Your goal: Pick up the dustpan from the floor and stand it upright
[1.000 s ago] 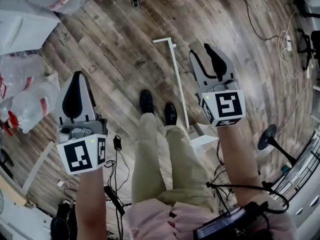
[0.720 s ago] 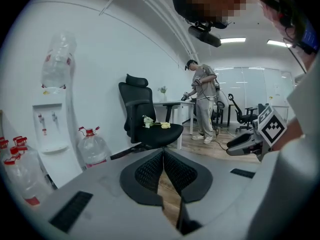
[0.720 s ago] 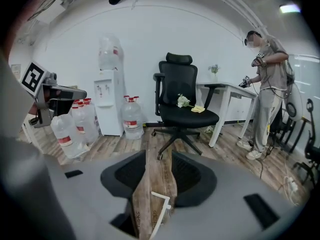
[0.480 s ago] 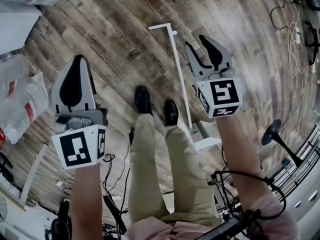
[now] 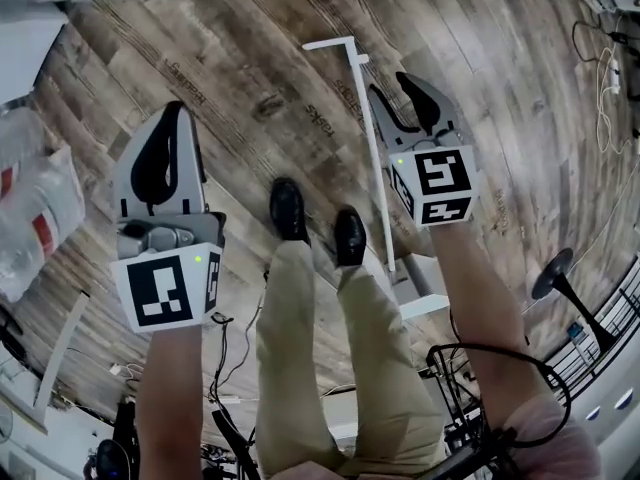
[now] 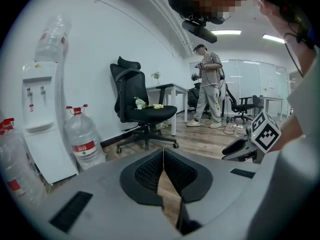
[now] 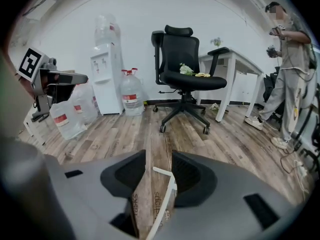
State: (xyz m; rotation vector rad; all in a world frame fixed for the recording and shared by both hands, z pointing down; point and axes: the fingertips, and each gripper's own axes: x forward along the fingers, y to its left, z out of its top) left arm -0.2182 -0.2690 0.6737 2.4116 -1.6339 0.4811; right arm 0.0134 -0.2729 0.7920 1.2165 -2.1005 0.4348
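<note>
Head view: dustpan [image 5: 362, 88] lies flat, handle pointing away.

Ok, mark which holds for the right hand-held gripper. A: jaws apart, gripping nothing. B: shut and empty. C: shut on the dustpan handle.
A: the right hand-held gripper has its jaws apart, and the white dustpan handle lies on the floor beyond them.
</note>
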